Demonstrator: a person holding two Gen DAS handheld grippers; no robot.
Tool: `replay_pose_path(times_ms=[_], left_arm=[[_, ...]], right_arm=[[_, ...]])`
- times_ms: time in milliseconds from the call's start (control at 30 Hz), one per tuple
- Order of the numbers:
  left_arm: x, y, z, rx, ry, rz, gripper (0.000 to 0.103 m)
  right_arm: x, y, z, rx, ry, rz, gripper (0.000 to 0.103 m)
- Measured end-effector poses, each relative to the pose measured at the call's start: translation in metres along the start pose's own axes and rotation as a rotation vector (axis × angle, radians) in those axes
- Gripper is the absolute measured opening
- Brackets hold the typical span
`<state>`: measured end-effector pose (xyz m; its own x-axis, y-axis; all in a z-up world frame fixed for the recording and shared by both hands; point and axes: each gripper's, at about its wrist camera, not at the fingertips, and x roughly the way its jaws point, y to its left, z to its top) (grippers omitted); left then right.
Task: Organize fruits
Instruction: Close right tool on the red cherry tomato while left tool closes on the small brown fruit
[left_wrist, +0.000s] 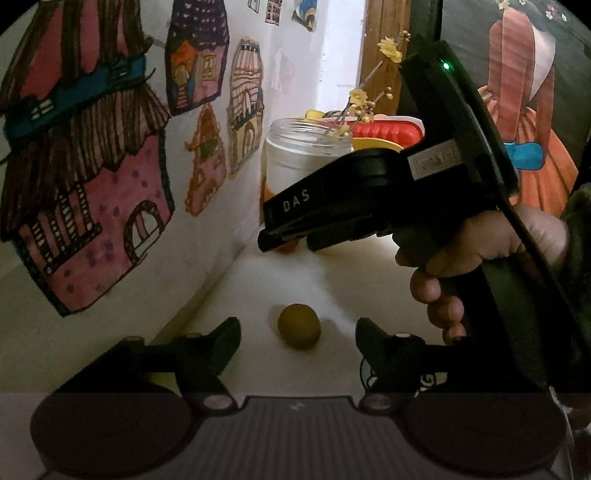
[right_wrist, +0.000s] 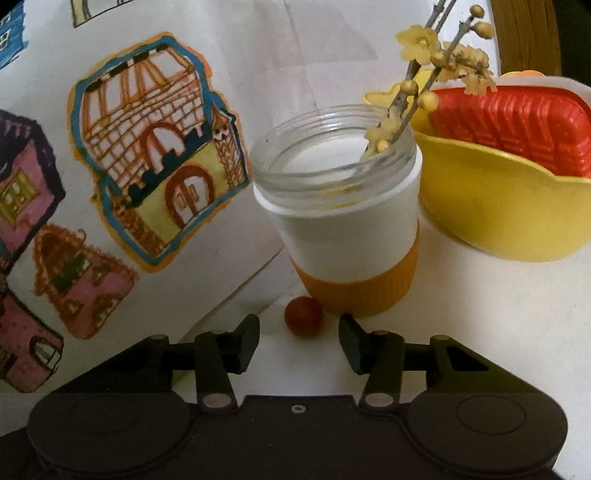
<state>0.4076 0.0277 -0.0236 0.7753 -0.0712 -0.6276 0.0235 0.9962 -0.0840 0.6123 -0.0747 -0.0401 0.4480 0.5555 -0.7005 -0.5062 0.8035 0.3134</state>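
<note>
A small brownish-yellow round fruit (left_wrist: 299, 326) lies on the white table, just ahead of my open left gripper (left_wrist: 297, 334) and between its fingertips' lines. A small red round fruit (right_wrist: 303, 316) sits at the foot of the glass jar (right_wrist: 343, 206), right in front of my open right gripper (right_wrist: 299, 341), with nothing held. In the left wrist view the right gripper (left_wrist: 280, 242) is seen from the side, held by a hand (left_wrist: 476, 251), its fingers down by the jar (left_wrist: 303, 155). A yellow bowl (right_wrist: 498, 206) holds a red basket (right_wrist: 517, 125).
A wall with painted house pictures (left_wrist: 92, 206) runs along the left, close to both grippers. The jar holds a twig with yellow blossoms (right_wrist: 439, 55). A wooden frame (left_wrist: 384, 40) stands behind the bowl. Bare white tabletop (right_wrist: 498, 325) lies to the right of the jar.
</note>
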Motion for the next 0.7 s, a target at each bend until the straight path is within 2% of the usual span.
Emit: replay_pose_path(times_ms=[167, 333, 600, 700], left_arm=[[0.006, 0.0, 0.004, -0.009, 0.003, -0.014, 0.06], [0.01, 0.0, 0.002, -0.007, 0.018, -0.022, 0.047], [0.014, 0.0, 0.001, -0.021, 0.032, -0.024, 0.04], [0.014, 0.001, 0.001, -0.021, 0.032, -0.022, 0.035]], right_arm=[[0.0, 0.005, 0.004, 0.004, 0.001, -0.028, 0.047], [0.0, 0.007, 0.007, 0.043, 0.002, -0.061, 0.036], [0.001, 0.011, 0.009, 0.082, 0.017, -0.098, 0.023], [0.001, 0.014, 0.008, 0.079, 0.01, -0.102, 0.023]])
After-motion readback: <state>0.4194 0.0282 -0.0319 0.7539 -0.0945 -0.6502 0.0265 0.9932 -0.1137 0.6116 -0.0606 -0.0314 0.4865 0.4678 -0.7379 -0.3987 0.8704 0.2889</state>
